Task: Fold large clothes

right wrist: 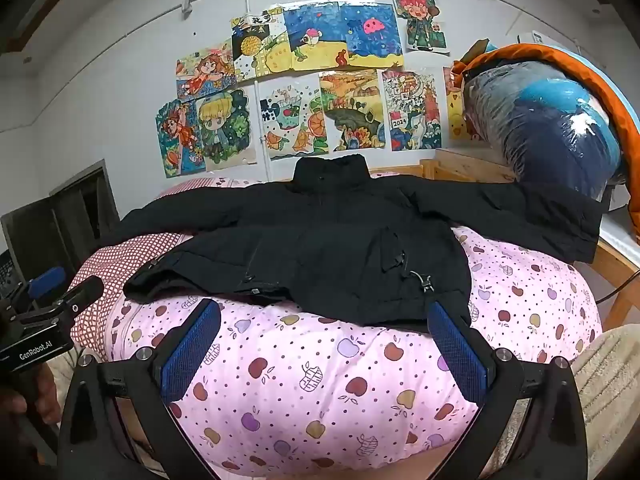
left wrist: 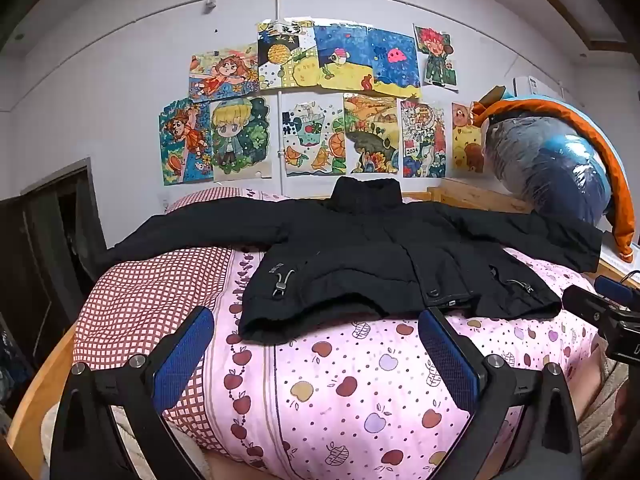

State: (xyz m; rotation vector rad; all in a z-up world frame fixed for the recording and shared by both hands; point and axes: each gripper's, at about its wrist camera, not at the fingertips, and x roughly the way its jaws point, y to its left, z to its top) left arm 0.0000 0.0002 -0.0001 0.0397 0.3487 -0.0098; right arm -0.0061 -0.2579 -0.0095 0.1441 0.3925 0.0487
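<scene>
Black padded jacket [left wrist: 360, 256] spread flat, sleeves out, on pink apple-print quilt [left wrist: 360, 392], collar at 12 o'clock toward wall of coloured drawings [left wrist: 312, 108]. Left gripper [left wrist: 316, 340] and right gripper [right wrist: 324, 332] at 6 o'clock short of hem, jaws fully spread, nothing gripped.

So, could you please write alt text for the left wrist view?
A black jacket lies spread flat, sleeves out, on a pink apple-print quilt. The open left gripper hovers short of its hem, holding nothing. Colourful drawings cover the wall behind.
</scene>
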